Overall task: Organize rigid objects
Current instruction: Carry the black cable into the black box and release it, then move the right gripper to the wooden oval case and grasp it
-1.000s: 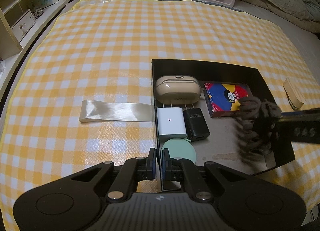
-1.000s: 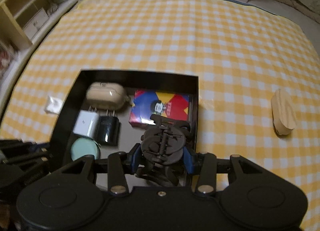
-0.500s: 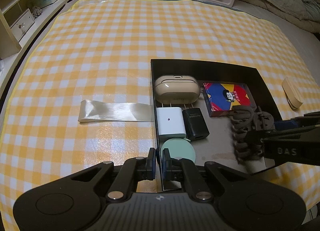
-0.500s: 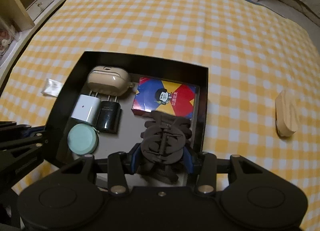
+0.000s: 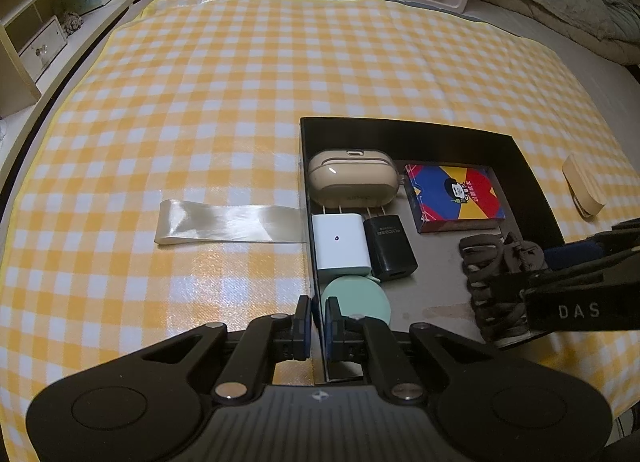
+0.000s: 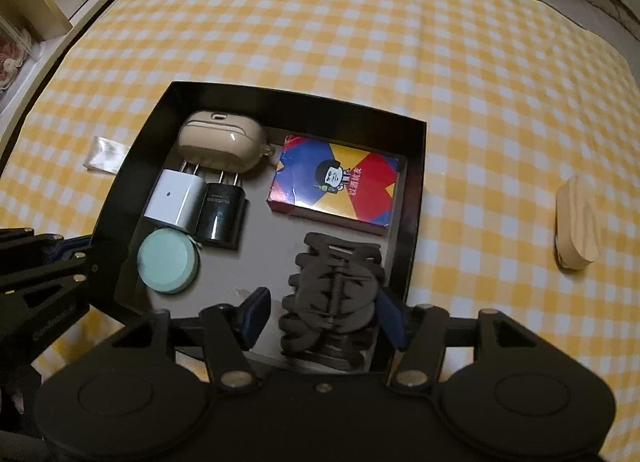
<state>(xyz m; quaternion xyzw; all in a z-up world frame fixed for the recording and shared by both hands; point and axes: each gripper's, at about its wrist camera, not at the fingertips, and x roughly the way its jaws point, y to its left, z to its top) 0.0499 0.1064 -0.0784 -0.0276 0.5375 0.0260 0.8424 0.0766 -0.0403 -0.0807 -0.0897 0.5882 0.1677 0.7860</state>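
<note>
Hair claw [image 6: 334,296]: lying in the black tray [image 6: 280,103], near-right corner, just below the card box [image 6: 336,181]; dark, toothed, sprung at the hinge.
Right gripper [image 6: 324,316]: jaws just been opening, claw between them; left pad stands clear of it, right pad close against its side (contact there hard to tell). Reads as let go.
Left gripper [image 5: 318,322]: pinched narrow on the tray's left wall near the front corner, steadying it.
Handling, claw: probably light and stiff, but springy; teeth likely to snag on a pad. Best taken across the two rounded shells beside the hinge, not by the teeth.
Handling, tray: thin-walled, likely light enough to slide on the checked cloth [image 5: 240,81] if bumped (hence the pinch).
Still outside: wooden oval piece [image 6: 578,223], well apart to the right; looks smooth and hard, likely slippery, so hold across its narrow flanks.
Already in: beige case [image 6: 222,145], white charger [image 6: 174,199], black charger [image 6: 222,213], green round tin [image 6: 168,262].
</note>
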